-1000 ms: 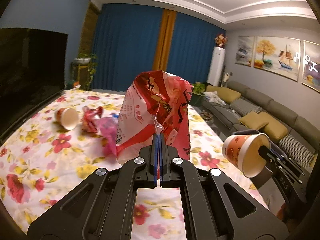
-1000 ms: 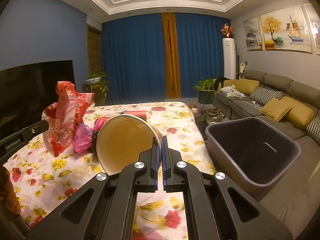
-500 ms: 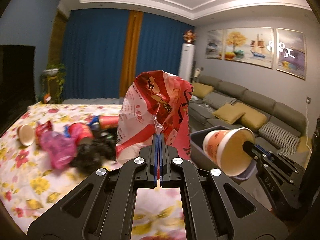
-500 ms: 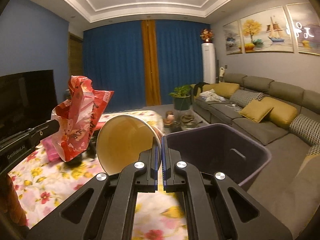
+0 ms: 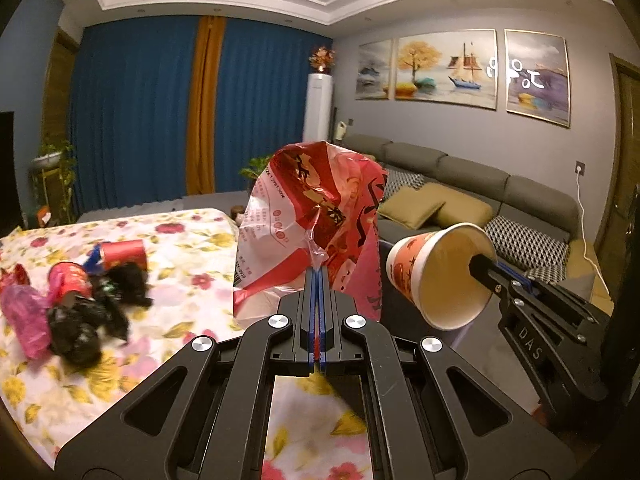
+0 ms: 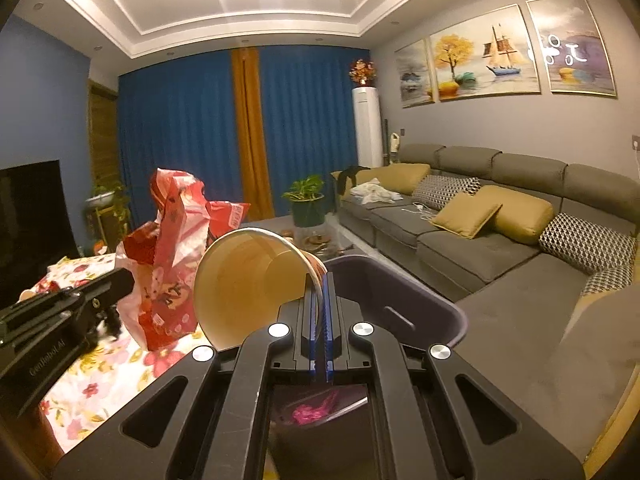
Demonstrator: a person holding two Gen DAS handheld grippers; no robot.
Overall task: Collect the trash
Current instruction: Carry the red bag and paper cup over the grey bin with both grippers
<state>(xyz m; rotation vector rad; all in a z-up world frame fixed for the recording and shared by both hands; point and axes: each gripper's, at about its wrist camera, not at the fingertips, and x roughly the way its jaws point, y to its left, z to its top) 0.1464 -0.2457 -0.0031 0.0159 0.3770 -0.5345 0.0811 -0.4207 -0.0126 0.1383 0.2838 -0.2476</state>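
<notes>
My left gripper is shut on a crumpled red and white plastic bag, held up over the table's right edge; the bag also shows in the right wrist view. My right gripper is shut on the rim of a paper cup, tilted on its side above the dark purple bin. The cup shows in the left wrist view, with the right gripper pinching its rim. Pink trash lies inside the bin.
A pile of trash lies on the floral tablecloth: a pink bag, black bags, red cans. A grey sofa with cushions runs along the right wall. A potted plant stands by the curtains.
Both grippers have swung right, away from the table. The cup now hangs over the bin, and the bag has come to the table's right edge.
</notes>
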